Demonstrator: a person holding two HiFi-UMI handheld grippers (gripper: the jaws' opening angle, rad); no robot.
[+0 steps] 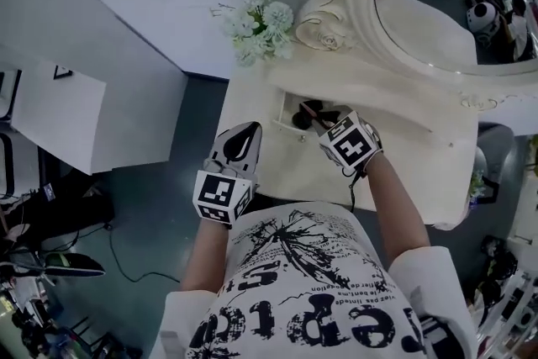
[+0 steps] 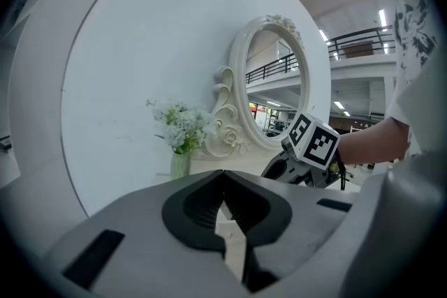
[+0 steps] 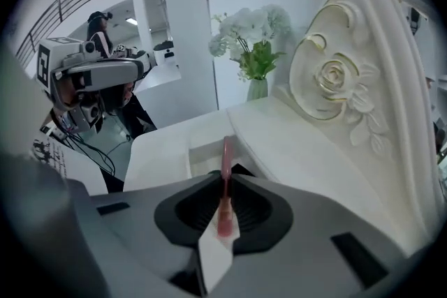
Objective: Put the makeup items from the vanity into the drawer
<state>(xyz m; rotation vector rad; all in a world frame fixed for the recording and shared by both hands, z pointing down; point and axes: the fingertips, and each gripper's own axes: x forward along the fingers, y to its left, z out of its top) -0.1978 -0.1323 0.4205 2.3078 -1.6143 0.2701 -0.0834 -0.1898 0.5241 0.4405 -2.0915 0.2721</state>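
The vanity (image 1: pixel 252 105) is viewed steeply from above by head cam; flowers (image 1: pixel 256 23), upper centre, are shared w/ both close-in gripper views.

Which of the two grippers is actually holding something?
The right gripper: a thin pink stick is pinched between its jaws. The left gripper is shut with nothing in it.

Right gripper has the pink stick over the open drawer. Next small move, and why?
Probably lower the right gripper a little into the open drawer, then open its jaws. They are shut on the slim pink stick, which points toward the drawer, where dark items already lie.
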